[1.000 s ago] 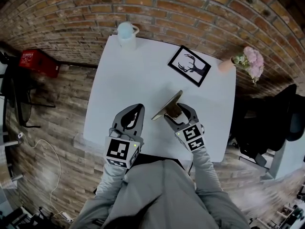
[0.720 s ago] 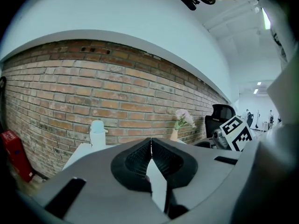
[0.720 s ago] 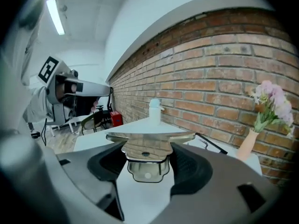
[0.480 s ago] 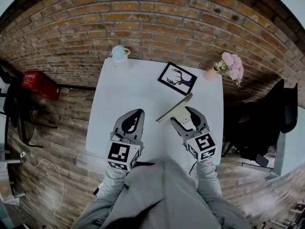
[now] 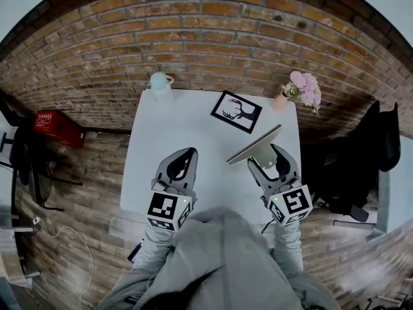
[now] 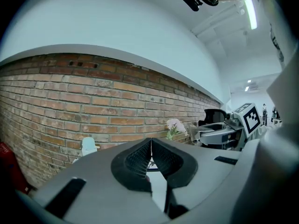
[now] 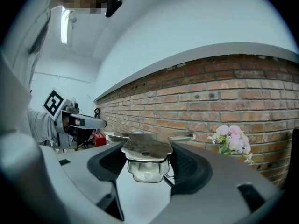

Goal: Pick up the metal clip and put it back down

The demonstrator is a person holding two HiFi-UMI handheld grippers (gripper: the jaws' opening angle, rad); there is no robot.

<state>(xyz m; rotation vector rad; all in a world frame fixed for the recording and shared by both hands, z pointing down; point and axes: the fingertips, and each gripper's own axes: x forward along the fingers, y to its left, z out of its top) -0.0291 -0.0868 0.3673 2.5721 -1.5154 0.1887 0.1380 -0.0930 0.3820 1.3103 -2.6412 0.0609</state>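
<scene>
1. The broad, flat silver metal clip [image 7: 145,155] sits between the right gripper's [image 5: 266,157] jaws. They stand wide but press on its sides, so it is gripped.
2. In the head view the clip [image 5: 255,144] hangs over the white table [image 5: 174,128], at about 3 o'clock from the table's middle. It looks lifted clear, so I judge the pick-up done.
3. Setting it back on the table and letting go are left.
4. The left gripper [image 5: 182,157], at 9 o'clock from the clip, has its jaws together and holds nothing.
5. A black-framed deer picture [image 5: 236,111] lies at 11 o'clock from the clip, and pink flowers [image 5: 303,89] stand at 1 o'clock.
</scene>
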